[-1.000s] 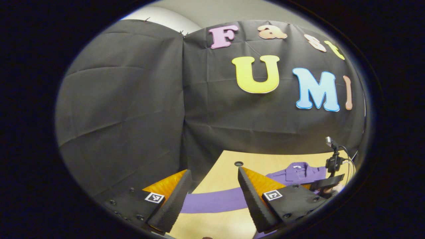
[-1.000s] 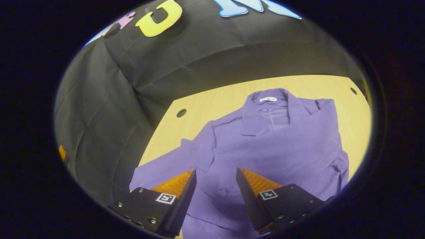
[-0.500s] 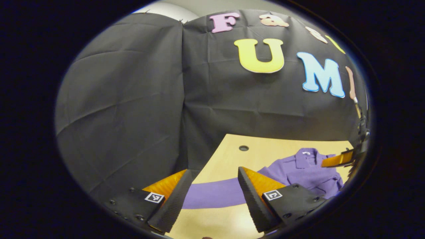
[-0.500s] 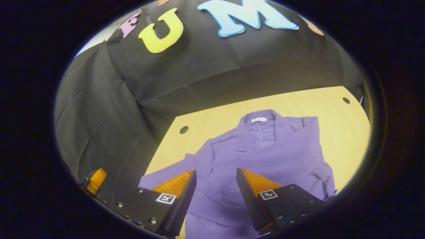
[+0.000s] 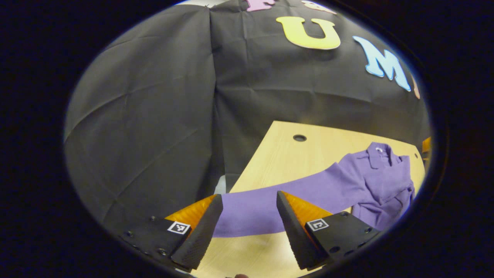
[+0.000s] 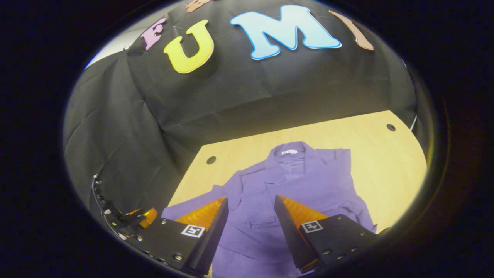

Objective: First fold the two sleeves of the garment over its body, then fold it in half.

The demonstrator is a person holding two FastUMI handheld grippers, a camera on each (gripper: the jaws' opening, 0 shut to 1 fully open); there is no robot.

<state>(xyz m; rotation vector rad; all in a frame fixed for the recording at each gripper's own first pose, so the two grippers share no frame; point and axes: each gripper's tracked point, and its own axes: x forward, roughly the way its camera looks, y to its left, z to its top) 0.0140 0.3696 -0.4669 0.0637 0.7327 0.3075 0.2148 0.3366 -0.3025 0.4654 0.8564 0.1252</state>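
A purple collared garment (image 6: 293,185) lies flat on the light wooden table (image 6: 386,154), collar toward the back wall. One sleeve lies folded over its body on the right; the other sleeve (image 5: 270,200) stretches out straight toward the table's left edge. My left gripper (image 5: 247,231) hovers open over the end of that outstretched sleeve, nothing between its fingers. My right gripper (image 6: 251,231) is open above the garment's lower body, holding nothing. The left gripper (image 6: 131,220) also appears at the lower left of the right gripper view.
Black cloth walls close the booth behind and to the left of the table. The tabletop has a round hole (image 5: 299,138) near its back left corner and another hole (image 6: 390,127) at the back right. Bare wood (image 5: 251,258) lies in front of the sleeve.
Both grippers have pulled back and tilted down, so more of the table and garment shows. The right gripper has left the left gripper view. Both stay open.
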